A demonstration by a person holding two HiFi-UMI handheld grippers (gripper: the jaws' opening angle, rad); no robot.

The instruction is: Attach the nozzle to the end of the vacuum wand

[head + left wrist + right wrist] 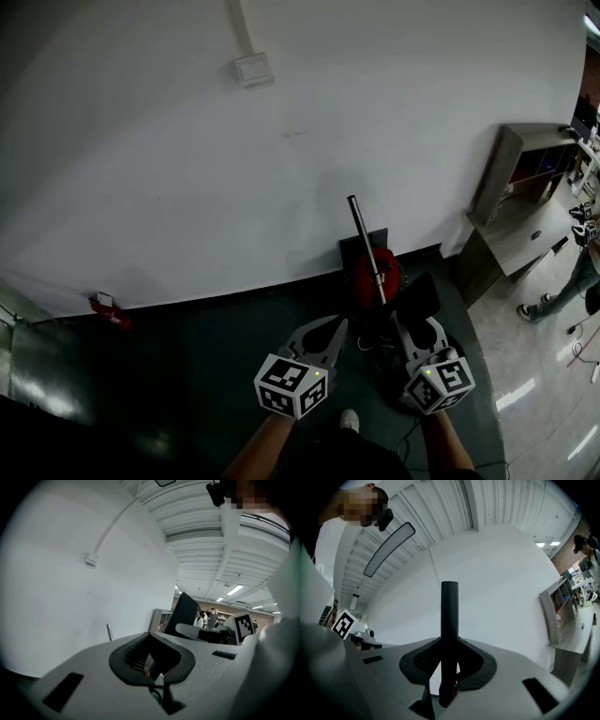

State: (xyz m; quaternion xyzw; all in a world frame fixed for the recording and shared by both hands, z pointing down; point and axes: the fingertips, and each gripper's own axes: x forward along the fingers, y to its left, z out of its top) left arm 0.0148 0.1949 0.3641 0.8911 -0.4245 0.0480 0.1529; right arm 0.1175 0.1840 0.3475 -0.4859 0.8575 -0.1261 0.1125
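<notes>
Counted: left gripper (333,330) and right gripper (419,324), so two; one nozzle (449,630); one wand (366,248); one red vacuum (392,274). On the left, fingers pressed together, nothing between. On the right, fingers partly apart, clamped on the black nozzle. Sticks out past the fingertips, long axis along the fingers, pointing toward the wall (187,169), just beside the wand's lower part. Rises nearly upright from the vacuum, that wand, free end up.
</notes>
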